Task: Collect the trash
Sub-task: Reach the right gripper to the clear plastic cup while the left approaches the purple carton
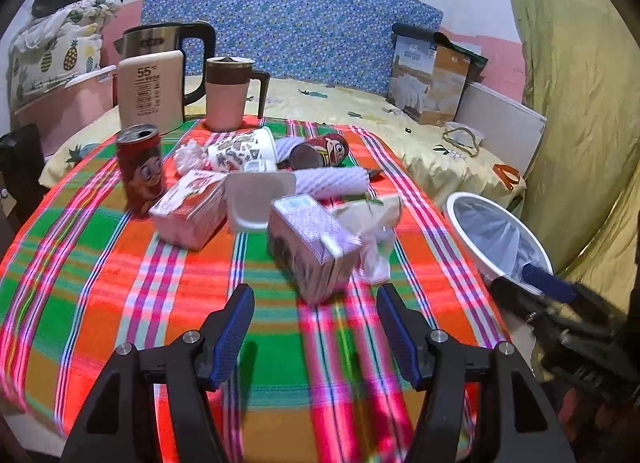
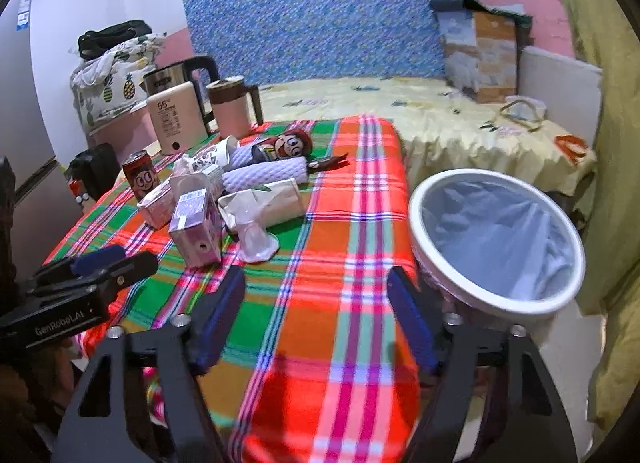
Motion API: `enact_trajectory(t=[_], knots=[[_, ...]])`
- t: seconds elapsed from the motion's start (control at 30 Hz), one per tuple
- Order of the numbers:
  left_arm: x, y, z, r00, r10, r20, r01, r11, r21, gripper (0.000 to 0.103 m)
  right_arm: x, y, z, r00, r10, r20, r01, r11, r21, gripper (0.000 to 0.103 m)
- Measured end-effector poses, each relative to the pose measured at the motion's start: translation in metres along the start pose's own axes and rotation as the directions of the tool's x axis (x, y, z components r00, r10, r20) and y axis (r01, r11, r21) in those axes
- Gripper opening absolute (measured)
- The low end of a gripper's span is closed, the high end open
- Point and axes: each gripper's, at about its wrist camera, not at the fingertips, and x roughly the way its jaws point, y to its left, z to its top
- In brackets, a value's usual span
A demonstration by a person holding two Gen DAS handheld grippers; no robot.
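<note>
A pile of trash lies on the plaid tablecloth (image 1: 120, 283): a purple drink carton (image 1: 312, 247), a pink carton (image 1: 188, 211), a red can (image 1: 141, 167) standing upright, a tipped red can (image 1: 328, 149), a white foam roll (image 1: 332, 181) and a crumpled wrapper (image 1: 372, 231). My left gripper (image 1: 316, 303) is open and empty, just in front of the purple carton. My right gripper (image 2: 316, 287) is open and empty over the cloth, left of the white lined bin (image 2: 496, 239). The purple carton (image 2: 196, 227) shows in the right wrist view too.
A kettle (image 1: 160, 43), a cream box marked 55 (image 1: 150, 91) and a pink mug (image 1: 228, 95) stand at the table's back. The bin (image 1: 496, 235) stands off the table's right edge. A bed with a yellow sheet (image 2: 400, 111) lies behind.
</note>
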Motion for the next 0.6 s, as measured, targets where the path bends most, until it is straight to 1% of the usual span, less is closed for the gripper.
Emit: enact_trajectory(t=[0.23, 0.33, 0.47, 0.53, 0.6], knots=[[0.035, 0.0, 0.028, 1.0, -0.006, -0.022, 0.006, 1.0, -0.012, 0.063, 0.031, 0.007, 0.008, 0.993, 0.094, -0.066, -0.099, 0.993, -0.071, 0.062], [0.045, 0.002, 0.032, 1.0, 0.001, -0.025, -0.001, 1.0, -0.014, 0.063, 0.04, 0.006, 0.009, 0.989, 0.115, -0.091, -0.122, 0.989, -0.086, 0.061], [0.054, 0.009, 0.031, 1.0, 0.001, -0.027, -0.002, 1.0, -0.01, 0.063, 0.05, 0.003, 0.007, 0.981, 0.151, -0.126, -0.161, 0.984, -0.078, 0.06], [0.055, 0.012, 0.03, 1.0, 0.006, -0.023, -0.006, 1.0, -0.009, 0.062, 0.055, 0.004, 0.009, 0.977, 0.161, -0.142, -0.172, 0.982, -0.074, 0.06], [0.055, 0.016, 0.029, 1.0, 0.004, -0.022, -0.004, 1.0, -0.002, 0.054, 0.058, 0.004, 0.01, 0.973, 0.172, -0.155, -0.185, 0.98, -0.074, 0.06]])
